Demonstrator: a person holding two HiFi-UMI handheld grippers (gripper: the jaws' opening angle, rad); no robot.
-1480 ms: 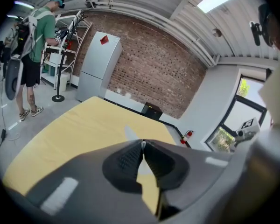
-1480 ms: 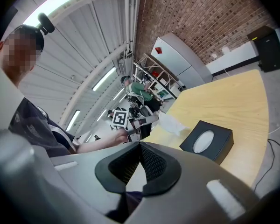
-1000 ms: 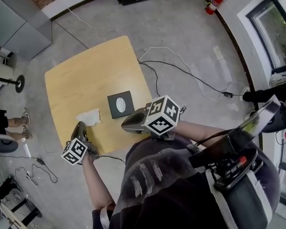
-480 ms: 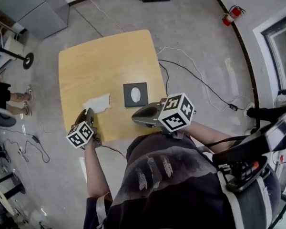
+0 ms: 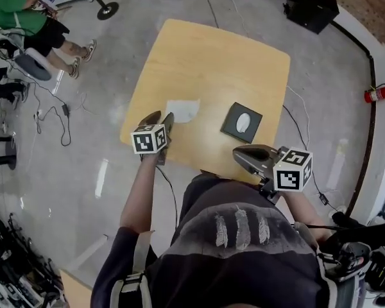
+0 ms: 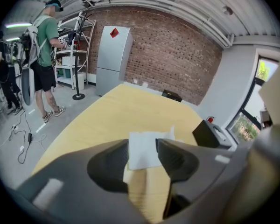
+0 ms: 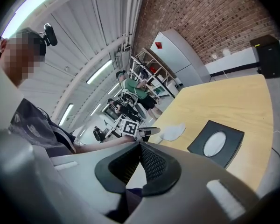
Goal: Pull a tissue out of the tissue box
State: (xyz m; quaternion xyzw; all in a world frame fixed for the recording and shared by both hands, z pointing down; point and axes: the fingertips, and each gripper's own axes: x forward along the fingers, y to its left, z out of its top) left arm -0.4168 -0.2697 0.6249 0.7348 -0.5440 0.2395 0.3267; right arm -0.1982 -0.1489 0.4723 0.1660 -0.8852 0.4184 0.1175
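The grey concrete floor [image 5: 346, 63] carries loose cables and a square table [image 5: 205, 56] with a pale wooden top and rounded corners. The operator stands at the near edge of the table with one gripper in each hand. The left gripper [image 5: 160, 117] is angled down over the near left part of the tabletop. Its jaws stand moderately apart and have just been opening. The gap frames a tissue lying flat on the wood, and the pads do not press on it. The right gripper [image 5: 239, 153] is held at the near right edge of the table, pointing across it. Its jaws are closed tip to tip with nothing between them. The tissue box [image 5: 232, 128] is dark, square and flat. It lies on the near right part of the tabletop, ahead of the right gripper and well apart from the left one. The tissue [image 5: 181, 110] is white, out of the box and slightly crumpled. It lies to the left of the box, not touching it, with its near edge at the tips of the left gripper. An oval opening [image 5: 244, 121] in the top face of the box shows white inside.
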